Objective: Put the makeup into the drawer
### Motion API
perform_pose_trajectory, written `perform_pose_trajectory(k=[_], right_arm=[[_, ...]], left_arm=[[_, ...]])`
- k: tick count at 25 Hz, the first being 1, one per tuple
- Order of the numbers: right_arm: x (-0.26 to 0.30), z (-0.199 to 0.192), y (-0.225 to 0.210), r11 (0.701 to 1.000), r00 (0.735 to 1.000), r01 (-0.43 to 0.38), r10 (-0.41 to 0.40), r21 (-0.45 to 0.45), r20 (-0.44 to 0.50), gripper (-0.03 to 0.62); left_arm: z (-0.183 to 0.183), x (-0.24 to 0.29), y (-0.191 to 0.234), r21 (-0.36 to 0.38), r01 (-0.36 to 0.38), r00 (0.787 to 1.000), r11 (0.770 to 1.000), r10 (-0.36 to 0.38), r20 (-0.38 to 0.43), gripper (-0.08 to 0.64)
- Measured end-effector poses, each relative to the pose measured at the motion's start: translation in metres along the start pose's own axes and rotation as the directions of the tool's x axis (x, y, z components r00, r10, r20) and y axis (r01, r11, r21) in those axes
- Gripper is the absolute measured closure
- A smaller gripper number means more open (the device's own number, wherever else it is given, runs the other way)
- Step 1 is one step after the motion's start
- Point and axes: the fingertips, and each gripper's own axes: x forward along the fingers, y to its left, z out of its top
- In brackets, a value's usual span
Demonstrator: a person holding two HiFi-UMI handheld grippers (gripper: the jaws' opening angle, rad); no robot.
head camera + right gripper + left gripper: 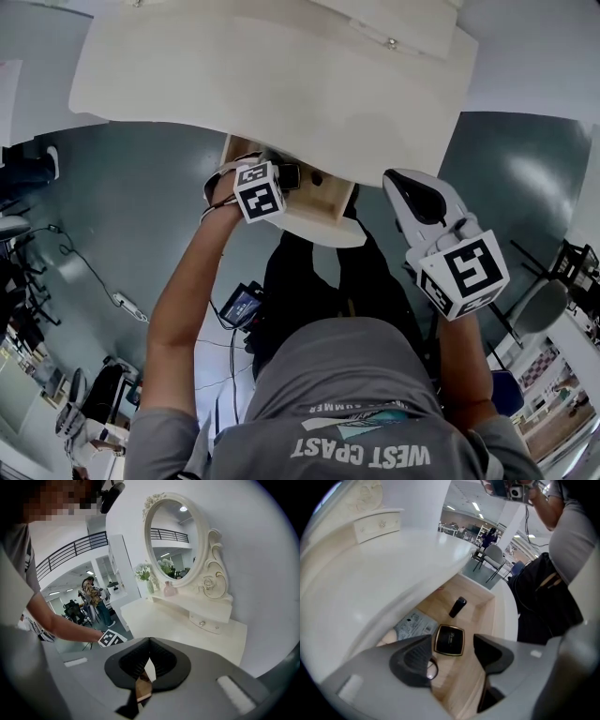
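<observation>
Beneath the tabletop (370,573), the drawer (483,613) holds compact (450,640), tube (457,607), leaflet (412,625).

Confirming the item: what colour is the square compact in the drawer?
Compact: black, gold rim; left gripper view.

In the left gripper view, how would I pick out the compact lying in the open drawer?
Below the top of the white dressing table, the light-wood drawer stands pulled open. On its floor the flat black compact lies beside a grey printed packet, nearer the camera than a slim black tube. It alone is square, with a thin gold rim.
</observation>
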Motion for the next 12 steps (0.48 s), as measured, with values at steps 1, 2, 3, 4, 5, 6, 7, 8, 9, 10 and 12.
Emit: perform_pose_trajectory(k=[1, 2, 3, 4, 5, 6, 7, 8, 9, 10, 12], right_arm=[[-0.003, 0.003, 0.002, 1.0, 1.0, 0.001, -0.001, -0.005, 0.006, 0.589], [-0.007, 0.007, 0.004, 1.0, 1.0, 0.003, -0.003, -0.01, 0.013, 0.59], [-0.011, 0.011, 0.007, 1.0, 1.0, 0.004, -0.003, -0.015, 0.02, 0.589], [-0.016, 0.016, 0.011, 1.0, 1.0, 0.004, -0.003, -0.019, 0.027, 0.589], [-0.021, 0.02, 0.015, 1.0, 0.999, 0.004, -0.003, -0.025, 0.036, 0.589], [-0.026, 0.025, 0.019, 0.999, 0.999, 0.005, -0.003, -0.032, 0.047, 0.589], [-0.03, 0.031, 0.023, 0.999, 0.998, 0.006, -0.004, -0.04, 0.057, 0.589], [-0.034, 0.036, 0.026, 0.999, 0.998, 0.008, -0.005, -0.047, 0.067, 0.589], [-0.037, 0.042, 0.028, 0.998, 0.997, 0.01, -0.006, -0.055, 0.076, 0.59], [-0.041, 0.047, 0.031, 0.998, 0.996, 0.011, -0.006, -0.063, 0.086, 0.59], [-0.048, 0.057, 0.037, 0.997, 0.994, 0.012, -0.003, -0.08, 0.108, 0.589]], left_arm=[[-0.001, -0.006, -0.001, 0.0, -0.008, 1.0, 1.0, 0.008, -0.001, 0.281], [-0.002, -0.012, -0.003, 0.001, -0.016, 1.0, 1.0, 0.016, -0.001, 0.281], [-0.002, -0.02, -0.006, 0.005, -0.026, 1.0, 1.0, 0.026, 0.001, 0.281], [-0.001, -0.03, -0.01, 0.009, -0.039, 0.999, 0.999, 0.039, 0.008, 0.281], [0.002, -0.041, -0.014, 0.015, -0.054, 0.998, 0.998, 0.054, 0.019, 0.281], [0.004, -0.052, -0.018, 0.02, -0.071, 0.997, 0.997, 0.07, 0.032, 0.281], [0.008, -0.064, -0.02, 0.026, -0.091, 0.995, 0.996, 0.089, 0.047, 0.29], [0.011, -0.076, -0.022, 0.032, -0.112, 0.992, 0.993, 0.109, 0.064, 0.3], [0.015, -0.088, -0.025, 0.036, -0.132, 0.988, 0.991, 0.129, 0.081, 0.311], [0.02, -0.101, -0.027, 0.038, -0.153, 0.984, 0.988, 0.148, 0.101, 0.328], [0.03, -0.128, -0.033, 0.033, -0.194, 0.971, 0.98, 0.187, 0.149, 0.36]])
